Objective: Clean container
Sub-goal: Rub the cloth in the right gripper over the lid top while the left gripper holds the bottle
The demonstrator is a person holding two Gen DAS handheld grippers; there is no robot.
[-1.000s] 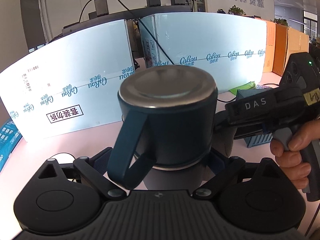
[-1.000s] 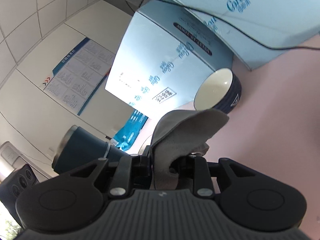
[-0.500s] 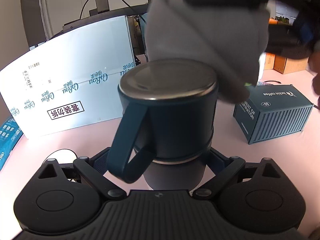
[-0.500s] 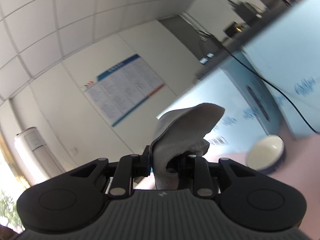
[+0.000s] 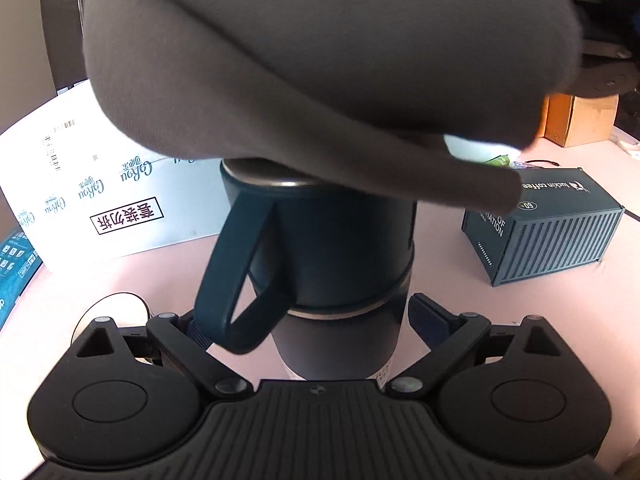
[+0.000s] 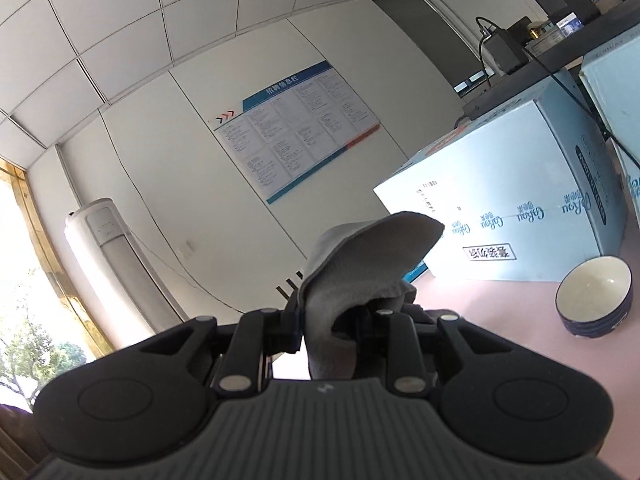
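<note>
**Flask and cloth, as I hold them**

- Left tool [image 5: 320,320]: spread wide around the dark blue flask [image 5: 332,252], one finger on each side of its body, gripping it. The flask stands upright over the pink counter [image 5: 500,320], its loop handle [image 5: 236,280] hanging towards me.
- Right tool [image 6: 340,320]: pressed nearly together, pinching a folded grey cloth [image 6: 360,264].
- In my left view that cloth [image 5: 320,60] spreads over the flask's metal lid, seemingly touching it.
- Also on the counter: white cartons [image 5: 104,184], a dark container-shaped box [image 5: 548,232], a blue-and-cream bowl [image 6: 596,300].
</note>
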